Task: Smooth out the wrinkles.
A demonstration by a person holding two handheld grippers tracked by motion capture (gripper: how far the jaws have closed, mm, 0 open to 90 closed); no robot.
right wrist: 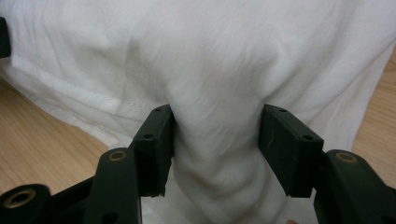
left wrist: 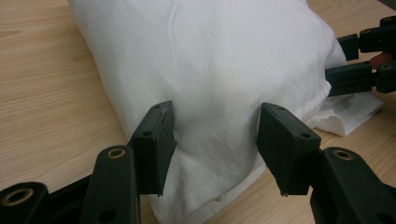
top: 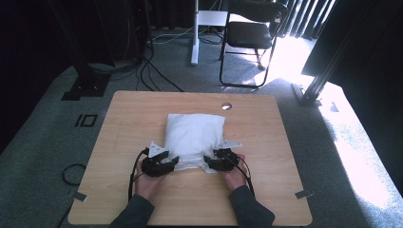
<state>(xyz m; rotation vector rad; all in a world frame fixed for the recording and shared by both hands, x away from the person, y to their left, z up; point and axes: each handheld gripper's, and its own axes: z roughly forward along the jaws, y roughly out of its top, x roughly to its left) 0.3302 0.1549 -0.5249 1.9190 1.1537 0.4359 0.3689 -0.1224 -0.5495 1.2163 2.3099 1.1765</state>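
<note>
Resting mid-table, the white pillow (top: 195,134) sits partly inside its pillowcase (top: 192,163), whose loose open end trails toward the person. Judged stage: casing roughly half done, the near end not yet covered. Left gripper (left wrist: 212,140) and right gripper (right wrist: 215,147) each pinch a bunched fold of the pillow's near end between their 2 jaws. Wooden table (top: 123,118) otherwise bare.
</note>
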